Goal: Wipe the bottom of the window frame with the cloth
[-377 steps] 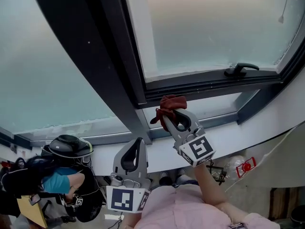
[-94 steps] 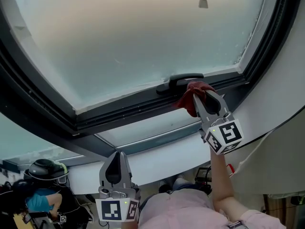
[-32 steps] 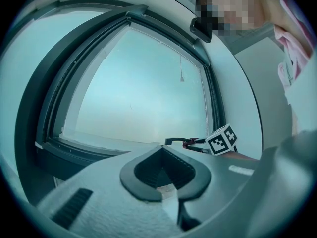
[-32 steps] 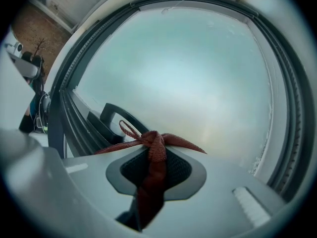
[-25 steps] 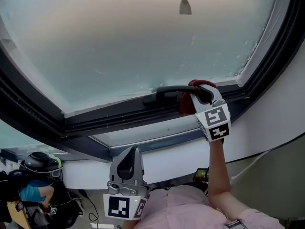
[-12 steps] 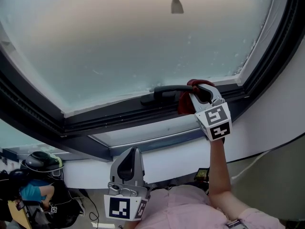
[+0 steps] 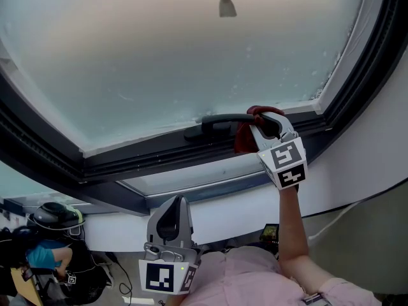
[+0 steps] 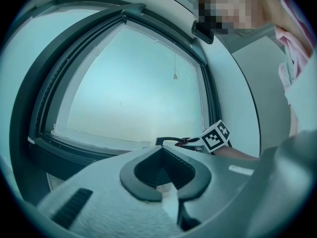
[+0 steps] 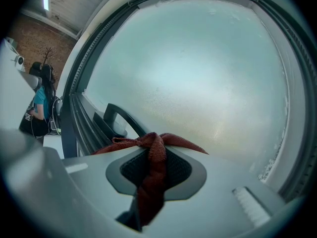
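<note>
Soft, even daylight pours through the frosted pane (image 7: 191,62), with a warmer band across its middle and no hard shadows. Against it the window frame (image 7: 140,157) looks nearly black. Both gripper views bulge fisheye, with dark vignetted corners and blurred foregrounds.

The cloth (image 9: 154,165) was red woven fabric, coarse and matt. The window pane (image 7: 191,56) was frosted glass, translucent, no gloss. The window frame (image 7: 159,157) looked dark, matt. The handle (image 7: 220,120) was black, smooth, faintly shiny. The right tongs (image 9: 156,142) were grey matt plastic, the pads (image 9: 181,171) dark and finely ribbed.
</note>
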{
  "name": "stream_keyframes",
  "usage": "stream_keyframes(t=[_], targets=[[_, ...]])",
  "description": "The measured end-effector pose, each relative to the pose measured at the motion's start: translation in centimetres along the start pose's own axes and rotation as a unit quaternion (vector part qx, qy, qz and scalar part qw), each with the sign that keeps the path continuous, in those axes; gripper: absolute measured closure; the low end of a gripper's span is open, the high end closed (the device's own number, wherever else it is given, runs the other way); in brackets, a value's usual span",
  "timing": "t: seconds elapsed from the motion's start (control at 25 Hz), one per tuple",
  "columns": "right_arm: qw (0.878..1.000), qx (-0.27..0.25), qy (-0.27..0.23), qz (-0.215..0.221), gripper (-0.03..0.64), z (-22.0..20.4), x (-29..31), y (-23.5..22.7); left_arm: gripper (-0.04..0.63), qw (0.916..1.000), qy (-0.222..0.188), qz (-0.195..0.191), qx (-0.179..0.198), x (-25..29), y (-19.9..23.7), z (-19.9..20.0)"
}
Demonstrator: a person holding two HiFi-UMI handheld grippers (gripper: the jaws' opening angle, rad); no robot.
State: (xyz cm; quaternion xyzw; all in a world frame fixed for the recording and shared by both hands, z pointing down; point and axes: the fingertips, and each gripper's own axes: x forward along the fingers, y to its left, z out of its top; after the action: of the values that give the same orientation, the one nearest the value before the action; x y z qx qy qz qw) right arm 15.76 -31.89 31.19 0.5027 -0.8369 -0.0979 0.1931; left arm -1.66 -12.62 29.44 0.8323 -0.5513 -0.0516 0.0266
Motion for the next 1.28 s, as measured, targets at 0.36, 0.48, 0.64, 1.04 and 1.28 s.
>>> stream_keyframes(t=[0.36, 0.48, 0.64, 1.04, 1.28], targets=[[1.0, 0.001, -0.002, 0.009, 0.538, -0.1, 0.0, -0.2, 0.601, 1.0, 0.0, 0.004, 0.001, 0.2, -0.2, -0.1], [1.0, 0.002, -0.002, 0.01, 0.538, -0.1, -0.1, -0.3, 0.601, 1.0, 0.0, 0.006, 0.001, 0.3, -0.2, -0.1], [1.0, 0.003, -0.002, 0.011, 0.538, -0.3, -0.1, -0.5, 0.601, 1.0, -0.001, 0.005, 0.002, 0.4, -0.4, -0.1], [1.0, 0.009, 0.003, 0.009, 0.538, -0.7, -0.3, -1.4, 0.601, 1.0, -0.002, 0.001, 0.002, 1.0, -1.0, -0.1], [1.0, 0.013, 0.011, 0.001, 0.538, -1.3, -0.6, -2.6, 0.601, 1.0, -0.003, -0.002, 0.002, 1.4, -1.3, -0.1]])
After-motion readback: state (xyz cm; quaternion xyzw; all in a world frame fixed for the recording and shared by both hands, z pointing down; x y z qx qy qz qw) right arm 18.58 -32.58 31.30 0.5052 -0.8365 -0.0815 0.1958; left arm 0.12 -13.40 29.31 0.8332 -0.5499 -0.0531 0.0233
